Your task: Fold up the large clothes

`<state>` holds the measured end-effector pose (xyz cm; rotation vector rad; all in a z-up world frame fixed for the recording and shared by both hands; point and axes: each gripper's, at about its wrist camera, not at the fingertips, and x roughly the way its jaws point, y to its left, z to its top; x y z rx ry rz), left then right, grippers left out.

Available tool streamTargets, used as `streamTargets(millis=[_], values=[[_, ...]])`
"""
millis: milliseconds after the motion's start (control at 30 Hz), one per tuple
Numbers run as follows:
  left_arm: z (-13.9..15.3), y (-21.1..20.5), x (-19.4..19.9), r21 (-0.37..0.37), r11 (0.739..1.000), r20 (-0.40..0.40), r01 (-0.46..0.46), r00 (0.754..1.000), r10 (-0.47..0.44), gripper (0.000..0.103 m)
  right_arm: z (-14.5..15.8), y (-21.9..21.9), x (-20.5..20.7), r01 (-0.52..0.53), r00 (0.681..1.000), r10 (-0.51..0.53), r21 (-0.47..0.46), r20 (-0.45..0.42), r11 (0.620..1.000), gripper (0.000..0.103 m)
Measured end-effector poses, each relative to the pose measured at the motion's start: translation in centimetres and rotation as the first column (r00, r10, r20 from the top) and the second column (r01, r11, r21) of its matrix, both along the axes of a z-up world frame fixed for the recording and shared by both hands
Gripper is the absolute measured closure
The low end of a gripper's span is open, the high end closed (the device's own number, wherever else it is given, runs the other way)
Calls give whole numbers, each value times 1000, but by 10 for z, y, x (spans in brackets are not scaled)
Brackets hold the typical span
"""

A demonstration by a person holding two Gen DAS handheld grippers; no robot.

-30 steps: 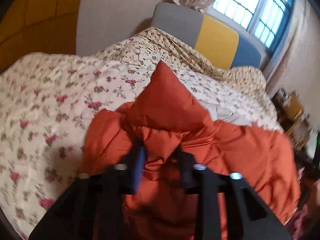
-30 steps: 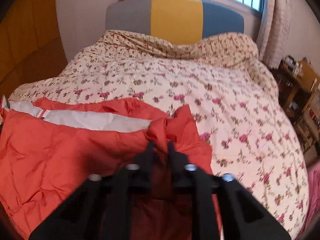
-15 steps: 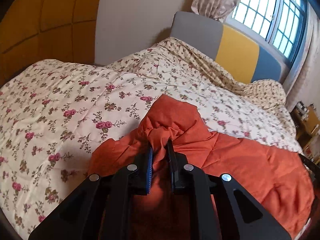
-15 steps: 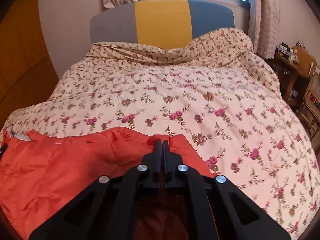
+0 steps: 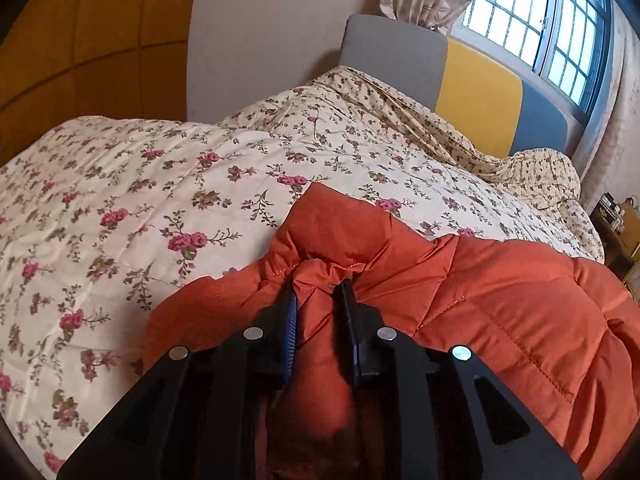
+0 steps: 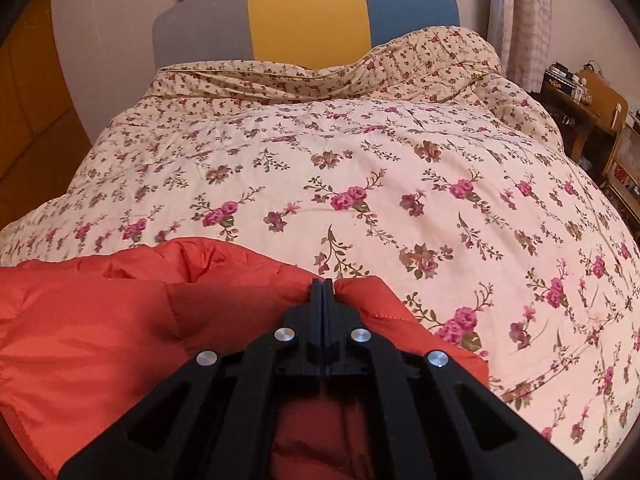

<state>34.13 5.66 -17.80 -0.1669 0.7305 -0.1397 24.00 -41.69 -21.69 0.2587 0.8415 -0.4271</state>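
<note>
Jacket edge near open quilt

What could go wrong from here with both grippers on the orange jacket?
1. The left gripper has only a small bunch of the orange jacket between its fingers while its jaws are opening; the slick puffy fabric may slip out early.
2. The right gripper is shut on a thin edge pinch, so a tug could pull it free.
3. Dragging the jacket could rumple the soft floral quilt beneath.

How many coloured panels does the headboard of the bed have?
3: a grey panel on the left, a yellow panel in the middle, a blue panel on the right.
</note>
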Motion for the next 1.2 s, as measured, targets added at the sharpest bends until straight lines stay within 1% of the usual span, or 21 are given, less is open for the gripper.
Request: streamTargets(millis=[167, 200, 267, 300, 333, 367, 400, 433, 467, 500, 533, 567, 667, 767, 833, 867, 900, 967, 1033, 1133, 1200], values=[[1, -1, -1, 9, 1000, -3, 0, 1000, 0, 82, -4, 3, 3, 9, 1000, -9, -31, -15, 999, 103], [3, -2, -2, 15, 1000, -9, 2, 1000, -2, 79, -4, 3, 3, 9, 1000, -10, -33, -17, 999, 103], [13, -5, -8, 55, 999, -37, 1, 999, 1, 73, -4, 3, 3, 9, 1000, -10, -36, -17, 999, 103], [20, -5, -14, 67, 998, -41, -10, 999, 13, 67, -4, 3, 3, 10, 1000, -11, -38, -17, 999, 103], [33, -6, -26, 53, 998, -18, -30, 999, 31, 58, -4, 3, 3, 10, 1000, -11, -40, -18, 999, 103], [49, -9, -39, 16, 999, 26, -36, 999, 35, 51, -4, 3, 3, 10, 1000, -11, -42, -18, 999, 103], [59, -12, -47, -3, 1000, 57, -31, 998, 31, 42, -4, 3, 2, 9, 1000, -10, -40, -16, 999, 103], [77, -22, -60, -14, 1000, 123, -9, 992, 11, 35, -4, 3, 2, 9, 1000, -10, -39, -16, 999, 103], [92, -37, -69, 5, 1000, 178, 15, 984, -15, 31, -4, 4, 2, 9, 1000, -10, -39, -15, 999, 103], [101, -48, -73, 26, 999, 207, 36, 978, -41, 28, -4, 4, 2, 9, 1000, -10, -41, -16, 999, 103], [111, -68, -75, 58, 995, 230, 80, 969, -92, 28, -4, 3, 2, 9, 1000, -10, -42, -16, 999, 103], [115, -86, -72, 83, 989, 228, 119, 964, -135, 28, -4, 4, 2, 10, 1000, -10, -42, -15, 999, 103], [105, -131, -51, 170, 966, 182, 195, 957, -225, 28, -3, 5, 2, 10, 1000, -11, -41, -12, 999, 103], [77, -159, -23, 265, 942, 115, 205, 963, -242, 28, -3, 5, 1, 10, 1000, -11, -43, -11, 999, 103], [55, -162, -12, 281, 935, 73, 214, 967, -243, 28, -3, 5, 1, 10, 1000, -10, -39, -9, 999, 103], [45, -161, -6, 267, 938, 50, 222, 969, -243, 28, -3, 5, 1, 10, 1000, -10, -38, -8, 999, 103], [34, -156, 0, 221, 949, 32, 227, 970, -240, 28, -2, 5, 1, 10, 1000, -10, -34, -7, 999, 103], [25, -148, 4, 156, 962, 44, 225, 971, -234, 26, -2, 5, 1, 11, 1000, -11, -29, -3, 1000, 103], [16, -146, 6, 128, 965, 52, 227, 971, -235, 26, -1, 4, 1, 12, 1000, -12, -22, 3, 1000, 103], [5, -149, 3, 135, 967, 71, 218, 971, -229, 26, 1, 3, -1, 13, 1000, -12, -22, 10, 1000, 103], [3, -150, 2, 144, 965, 66, 218, 971, -229, 26, 4, 4, -1, -1, 1000, 1, -18, 3, 1000, 102]])
